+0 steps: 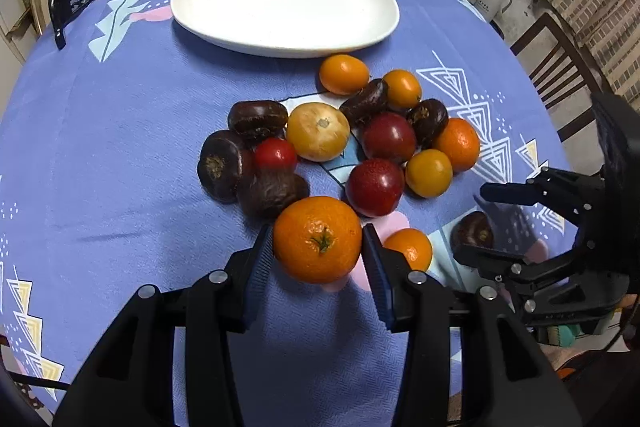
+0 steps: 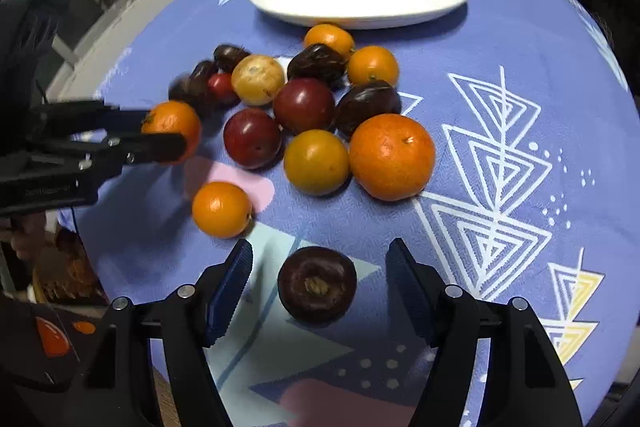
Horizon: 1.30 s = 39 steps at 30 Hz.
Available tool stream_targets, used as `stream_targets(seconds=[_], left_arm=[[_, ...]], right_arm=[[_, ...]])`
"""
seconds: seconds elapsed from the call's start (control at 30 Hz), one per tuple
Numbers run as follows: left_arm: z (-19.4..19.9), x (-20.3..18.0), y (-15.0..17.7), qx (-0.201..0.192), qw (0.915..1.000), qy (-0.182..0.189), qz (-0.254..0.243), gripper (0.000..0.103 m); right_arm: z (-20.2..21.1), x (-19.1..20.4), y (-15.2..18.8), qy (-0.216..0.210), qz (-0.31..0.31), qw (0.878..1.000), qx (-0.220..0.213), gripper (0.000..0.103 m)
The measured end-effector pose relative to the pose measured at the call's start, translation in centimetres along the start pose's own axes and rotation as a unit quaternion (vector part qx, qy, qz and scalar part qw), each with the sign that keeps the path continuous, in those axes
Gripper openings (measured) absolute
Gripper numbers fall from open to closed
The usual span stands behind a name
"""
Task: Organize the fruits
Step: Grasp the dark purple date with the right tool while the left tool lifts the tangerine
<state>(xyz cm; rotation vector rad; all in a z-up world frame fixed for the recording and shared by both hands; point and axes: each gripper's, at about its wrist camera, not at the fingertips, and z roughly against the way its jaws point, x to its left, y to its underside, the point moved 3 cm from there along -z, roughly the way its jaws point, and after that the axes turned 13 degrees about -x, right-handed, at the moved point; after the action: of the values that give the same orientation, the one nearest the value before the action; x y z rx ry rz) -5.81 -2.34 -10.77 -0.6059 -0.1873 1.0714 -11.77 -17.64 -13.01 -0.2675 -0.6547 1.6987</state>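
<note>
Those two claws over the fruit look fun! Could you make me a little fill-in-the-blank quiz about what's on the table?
1. The left claw is closed on an ____ fruit.
2. The right claw stands open around a dark ____ fruit lying on the tablecloth.
3. The white plate behind the fruit pile holds ____ fruit.

Missing words: orange; brown; no

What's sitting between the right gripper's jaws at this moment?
A dark purple fruit lies on the tablecloth between the open jaws, untouched on both sides, as the right wrist view shows.
</note>
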Motion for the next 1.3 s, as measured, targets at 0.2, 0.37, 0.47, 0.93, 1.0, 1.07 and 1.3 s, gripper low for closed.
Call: stream_targets(seconds=[0.2, 0.37, 0.47, 0.93, 1.0, 1.07, 1.3], left_arm=[[-0.9, 0.0, 0.4, 0.011, 0.9999, -0.01, -0.002, 0.044], [-1.8, 0.1, 1.0, 0.025, 0.9995, -0.02, 0.001, 0.044], [-1.9, 0.0, 1.1, 0.024, 0.9995, -0.022, 0.0, 0.044], [-0.4, 0.0, 0.4, 0.005, 0.9999, 0.0, 0.012, 0.042], [0.7, 0.5, -0.2, -0.007, 0.9998, 0.003, 0.019, 0.042], [1.5, 0.8, -1.0, -0.018, 0.9996, 0.004, 0.023, 0.042], [3.1, 1.1, -4.4, -0.053, 0.9981, 0.011, 0.031, 0.042]], right_arm=[[0.1, 0.3, 0.9, 0.008, 0.026, 1.0, 0.012, 0.041], [0.7, 0.8, 0.8, 0.004, 0.032, 0.999, 0.002, 0.04], [0.8, 1.1, 0.7, 0.002, 0.032, 0.999, 0.002, 0.04], [2.1, 0.1, -0.4, -0.006, -0.004, 1.0, -0.021, 0.04], [2.5, -0.1, -0.9, -0.008, -0.01, 0.999, -0.029, 0.04], [2.9, -0.4, -1.6, -0.012, -0.016, 0.999, -0.039, 0.04], [3.7, -1.0, -4.1, -0.026, -0.028, 0.997, -0.064, 0.04]])
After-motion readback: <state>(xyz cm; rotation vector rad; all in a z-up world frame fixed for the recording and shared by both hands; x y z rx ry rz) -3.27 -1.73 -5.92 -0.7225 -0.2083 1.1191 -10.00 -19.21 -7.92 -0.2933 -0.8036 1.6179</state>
